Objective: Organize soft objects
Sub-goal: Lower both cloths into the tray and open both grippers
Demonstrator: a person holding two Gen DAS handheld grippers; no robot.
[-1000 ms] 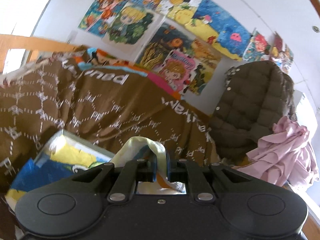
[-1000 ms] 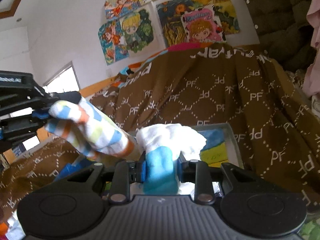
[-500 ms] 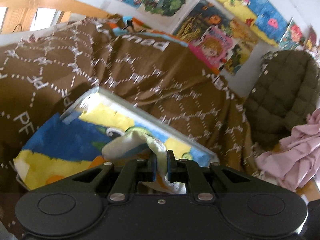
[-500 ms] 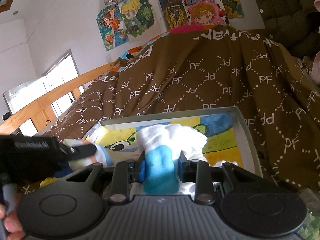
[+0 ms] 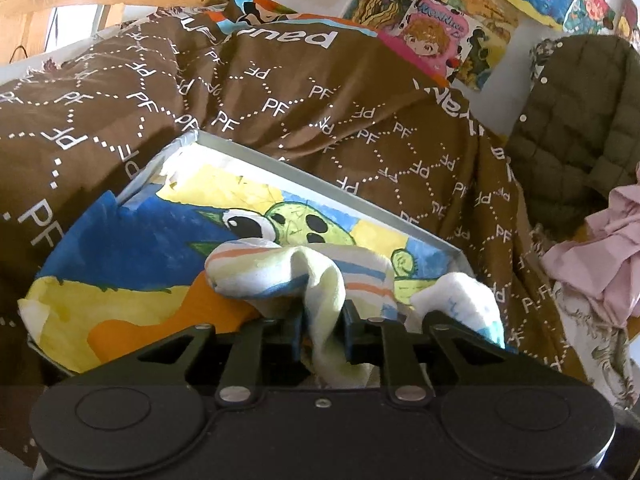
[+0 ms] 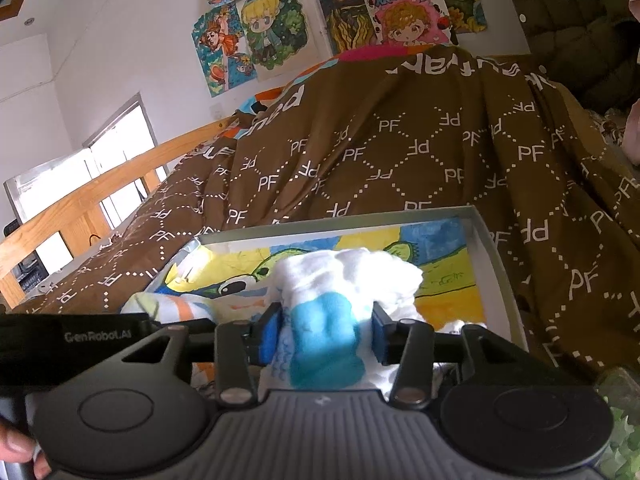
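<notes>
A: Where is the striped sock (image 5: 280, 276) lying?

B: It is draping into the grey tray (image 5: 320, 184) on the brown blanket (image 5: 360, 120), its long axis running across the left wrist view, one bunched end pointing left and a fold hanging between the left gripper (image 5: 322, 332) fingers.

A: Are those jaws gripping it?

B: They are opening, a little apart, with the fold between them; whether the pads are pressing, I cannot tell.

A: And the other one?

B: The right gripper (image 6: 326, 332) jaws are also opening, around the white and blue sock (image 6: 332, 312), which is pointing away from the camera into the tray.
</notes>
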